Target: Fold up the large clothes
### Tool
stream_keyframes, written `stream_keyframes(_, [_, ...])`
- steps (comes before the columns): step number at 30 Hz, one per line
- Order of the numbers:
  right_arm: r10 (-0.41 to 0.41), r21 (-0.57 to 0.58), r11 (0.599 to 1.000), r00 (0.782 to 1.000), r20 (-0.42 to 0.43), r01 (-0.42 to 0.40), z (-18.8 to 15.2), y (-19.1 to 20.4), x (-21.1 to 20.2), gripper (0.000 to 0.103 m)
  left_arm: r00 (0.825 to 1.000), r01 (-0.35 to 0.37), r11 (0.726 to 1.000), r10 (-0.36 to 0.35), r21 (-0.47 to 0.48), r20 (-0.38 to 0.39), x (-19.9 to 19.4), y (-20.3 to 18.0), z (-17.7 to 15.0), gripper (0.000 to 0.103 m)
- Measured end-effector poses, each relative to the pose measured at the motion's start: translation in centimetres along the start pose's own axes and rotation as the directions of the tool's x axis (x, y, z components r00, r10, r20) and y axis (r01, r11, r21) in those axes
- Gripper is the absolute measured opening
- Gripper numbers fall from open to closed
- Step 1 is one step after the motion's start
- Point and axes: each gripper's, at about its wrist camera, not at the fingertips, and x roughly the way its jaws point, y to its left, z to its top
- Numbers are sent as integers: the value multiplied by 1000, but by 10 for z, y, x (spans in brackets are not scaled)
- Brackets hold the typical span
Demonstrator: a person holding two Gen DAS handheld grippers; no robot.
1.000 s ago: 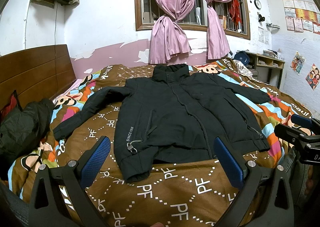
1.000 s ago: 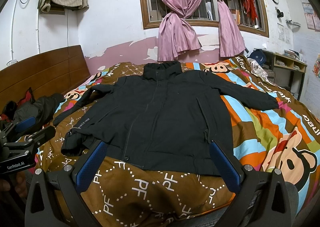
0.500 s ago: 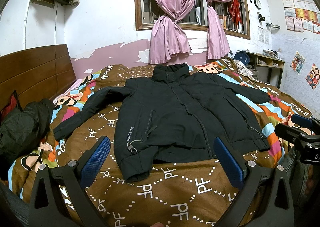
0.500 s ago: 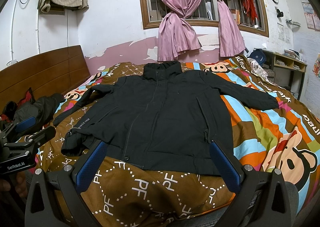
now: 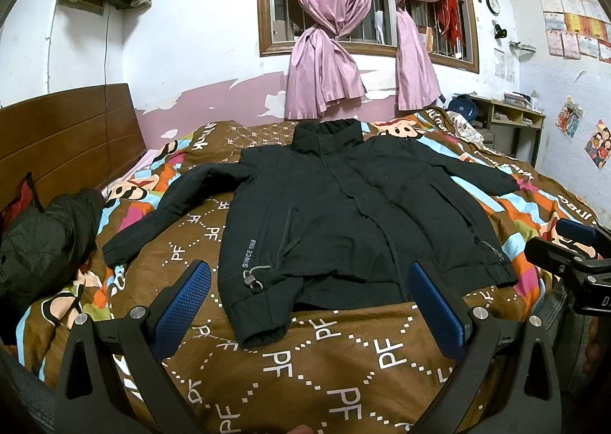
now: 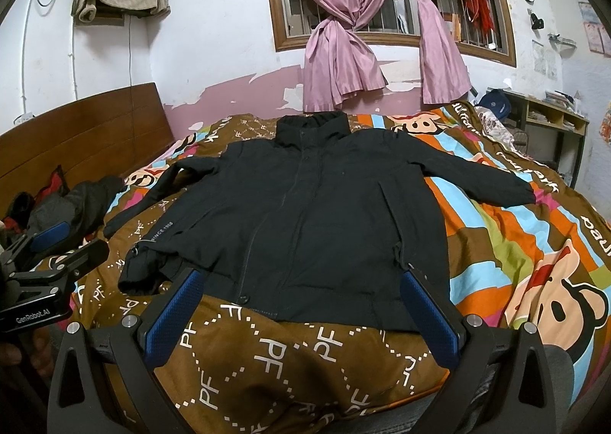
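Observation:
A large black jacket (image 5: 343, 212) (image 6: 317, 212) lies front-up and spread flat on the bed, collar toward the window, both sleeves stretched out sideways. Its hem's left corner is bunched and turned under. My left gripper (image 5: 309, 300) hovers open just short of the hem, blue pads wide apart, nothing between them. My right gripper (image 6: 305, 311) is open too, in front of the hem's right half. Each gripper shows at the edge of the other's view: the right gripper (image 5: 573, 243) and the left gripper (image 6: 57, 243).
The bed carries a brown "PF" and striped cartoon quilt (image 5: 336, 369) (image 6: 515, 243). A second dark garment (image 5: 42, 243) is heaped at the left by the wooden headboard (image 5: 68, 136). A desk (image 5: 511, 120) stands at the far right under the pink-curtained window.

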Motion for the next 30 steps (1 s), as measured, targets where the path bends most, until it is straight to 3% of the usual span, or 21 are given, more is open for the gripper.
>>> stream_keyframes(9, [-5, 61, 998, 984, -177, 16, -3, 3, 32, 103, 991, -58, 998, 59, 14, -116, 23, 2, -2, 101])
stream_keyframes(12, [-31, 30, 999, 982, -187, 37, 6, 3, 36, 103, 988, -49, 999, 47, -11, -145, 30, 7, 2, 101])
stream_keyframes(16, [-129, -35, 992, 974, -188, 125, 24, 0, 48, 103, 985, -66, 998, 65, -5, -160, 42, 9, 14, 101])
stream_keyframes(23, [-152, -35, 988, 967, -207, 148, 48, -10, 70, 103, 968, -96, 995, 98, 23, -232, 73, 5, 24, 101])
stream_keyframes(30, [-130, 14, 991, 968, -214, 137, 71, -43, 105, 103, 958, -126, 990, 139, 64, -249, 110, -6, 55, 101])
